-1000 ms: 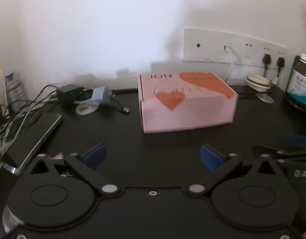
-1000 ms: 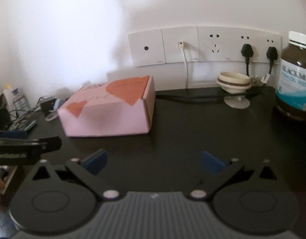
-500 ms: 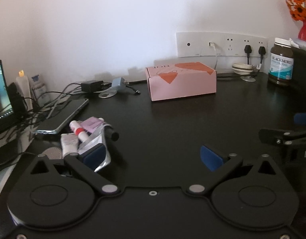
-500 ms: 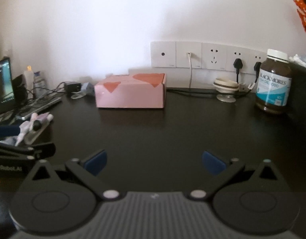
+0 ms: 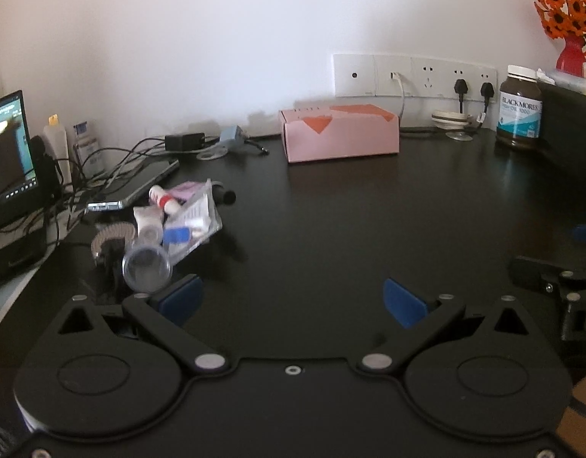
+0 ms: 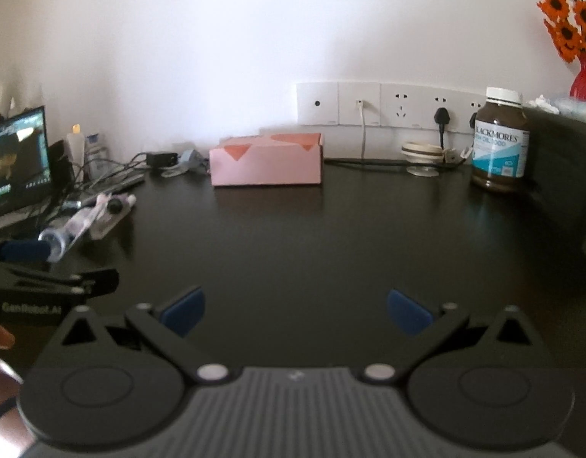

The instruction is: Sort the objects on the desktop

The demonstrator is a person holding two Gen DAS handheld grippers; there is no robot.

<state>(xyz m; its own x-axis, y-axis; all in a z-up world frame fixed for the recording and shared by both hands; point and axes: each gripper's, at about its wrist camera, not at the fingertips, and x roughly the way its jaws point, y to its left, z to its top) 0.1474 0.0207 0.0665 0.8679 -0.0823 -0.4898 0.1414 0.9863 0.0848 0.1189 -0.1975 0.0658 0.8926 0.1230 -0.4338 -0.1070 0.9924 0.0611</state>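
Note:
A pink box [image 5: 340, 133] [image 6: 267, 163] with orange patches stands shut at the back of the black desk [image 5: 350, 225] [image 6: 331, 236]. A heap of small toiletries [image 5: 174, 221] [image 6: 90, 217], with tubes, a clear packet and a clear round cap, lies on the left side. My left gripper [image 5: 291, 299] is open and holds nothing; the heap lies just ahead of its left finger. My right gripper [image 6: 296, 311] is open too, over bare desk, well short of the box. A brown supplement bottle [image 5: 520, 112] [image 6: 501, 141] stands at the back right.
Cables, a charger [image 5: 184, 140] and a phone [image 5: 140, 187] crowd the back left beside a lit screen [image 5: 6, 152] [image 6: 18, 156]. A wall socket strip [image 5: 413, 76] [image 6: 384, 105] has plugs in it. A black case [image 5: 571, 126] and a red vase with orange flowers [image 5: 569, 19] stand at the right.
Both grippers have pulled back from the pink box, which now looks smaller and farther. The toiletries heap has come into view on the left. Both stay open.

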